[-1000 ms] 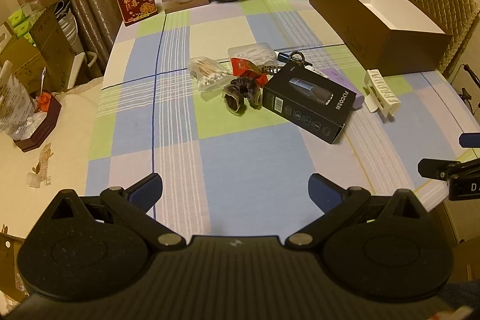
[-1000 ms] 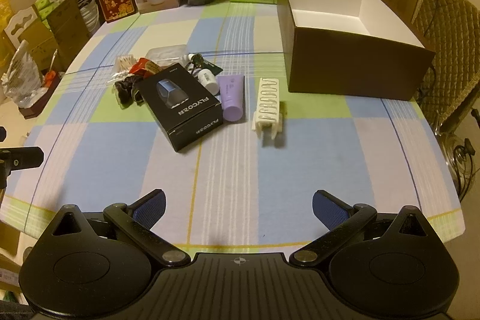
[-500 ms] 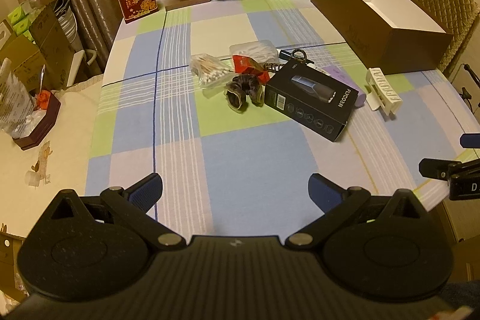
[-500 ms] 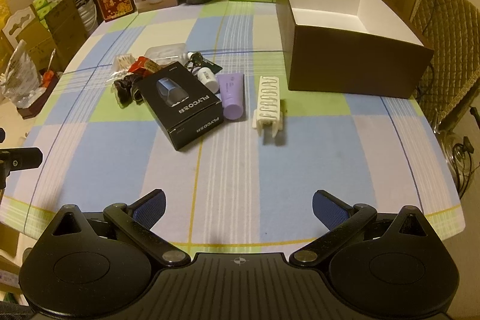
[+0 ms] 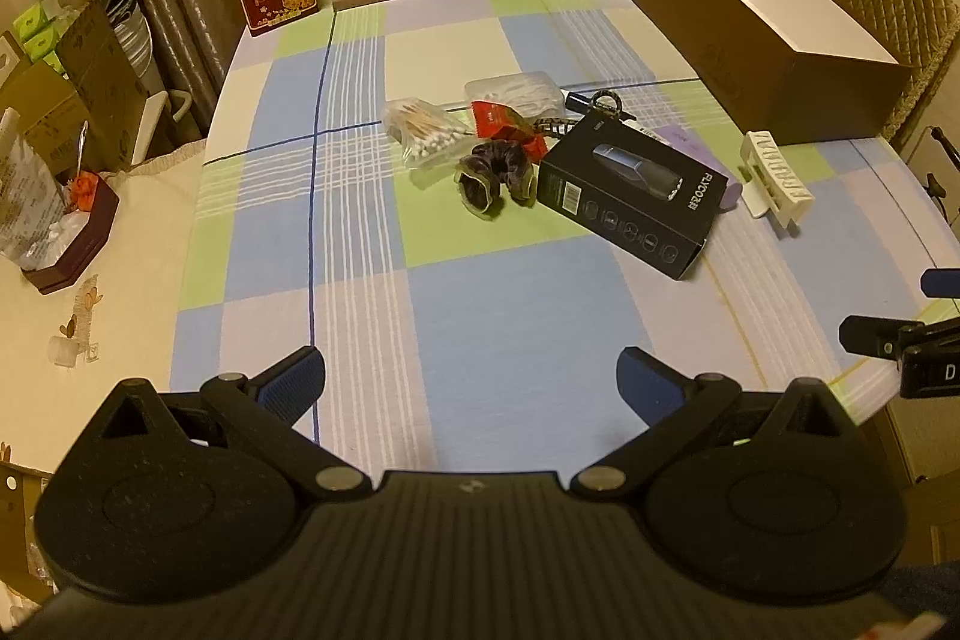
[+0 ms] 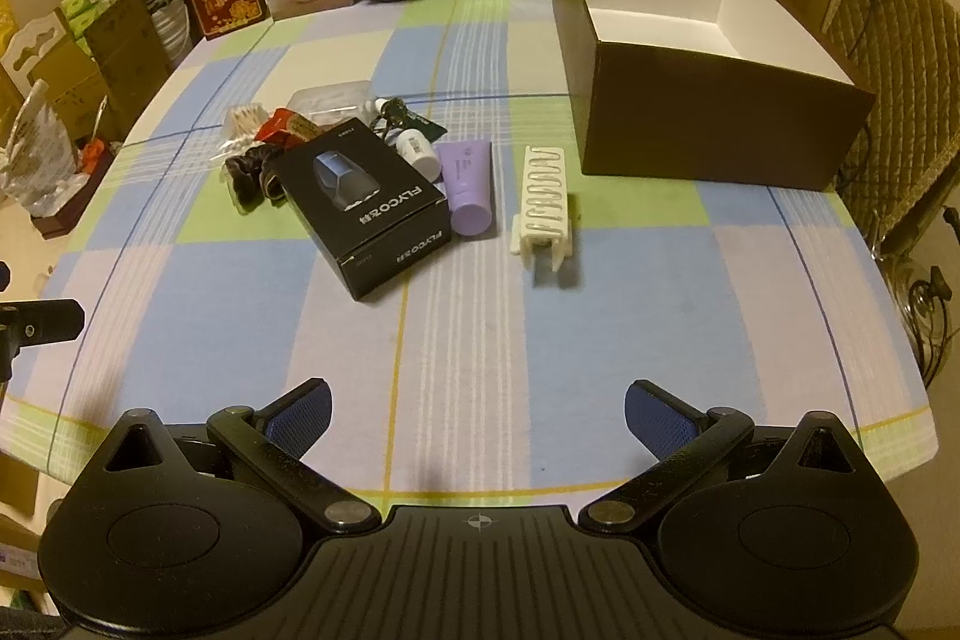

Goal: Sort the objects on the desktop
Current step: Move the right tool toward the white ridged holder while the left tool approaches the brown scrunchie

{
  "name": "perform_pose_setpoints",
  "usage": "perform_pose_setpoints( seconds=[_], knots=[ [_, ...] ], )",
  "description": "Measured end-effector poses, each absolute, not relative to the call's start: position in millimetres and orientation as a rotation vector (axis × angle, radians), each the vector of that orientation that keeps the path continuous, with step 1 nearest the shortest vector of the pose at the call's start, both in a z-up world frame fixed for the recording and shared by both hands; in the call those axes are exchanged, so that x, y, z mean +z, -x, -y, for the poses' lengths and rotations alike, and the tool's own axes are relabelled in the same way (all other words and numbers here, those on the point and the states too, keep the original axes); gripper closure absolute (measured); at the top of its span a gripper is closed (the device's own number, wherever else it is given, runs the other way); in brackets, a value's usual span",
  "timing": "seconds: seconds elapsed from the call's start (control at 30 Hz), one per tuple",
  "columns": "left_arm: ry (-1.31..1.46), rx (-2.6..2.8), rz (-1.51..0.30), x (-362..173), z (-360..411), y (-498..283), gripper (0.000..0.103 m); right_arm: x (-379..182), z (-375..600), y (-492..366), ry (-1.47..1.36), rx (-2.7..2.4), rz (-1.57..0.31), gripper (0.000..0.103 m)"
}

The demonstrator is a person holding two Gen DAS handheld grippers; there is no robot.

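Right wrist view, right hand-held gripper (image 6: 477, 415) spread wide and empty, left hand-held gripper (image 5: 471, 379) likewise, black box (image 6: 360, 208) on table (image 6: 480, 340).

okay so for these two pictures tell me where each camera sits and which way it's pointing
Left wrist: on the left hand-held gripper, over the table's near left edge, facing across the checked cloth toward the clutter; its open fingers fill the bottom, and the right hand-held gripper's tip shows at the right edge.
Right wrist: on the right hand-held gripper, further right, facing the brown box; its open fingers show below, and the left tool's tip shows at the left edge.
Shared: black box, white clip, brown box.
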State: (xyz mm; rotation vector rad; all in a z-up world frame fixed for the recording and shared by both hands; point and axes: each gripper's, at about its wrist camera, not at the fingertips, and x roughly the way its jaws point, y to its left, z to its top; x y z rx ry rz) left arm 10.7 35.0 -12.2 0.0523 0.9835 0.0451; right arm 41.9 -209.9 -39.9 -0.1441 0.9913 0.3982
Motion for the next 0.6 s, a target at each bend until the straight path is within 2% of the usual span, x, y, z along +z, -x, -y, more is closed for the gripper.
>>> perform_pose_setpoints(
  seconds=[0.6],
  knots=[
    [-0.03, 0.063, -0.995, -15.6, -39.5, -19.1, 0.001, -41.9, 208.0, -51.0, 0.15, 0.398, -1.0, 0.002]
  ],
)
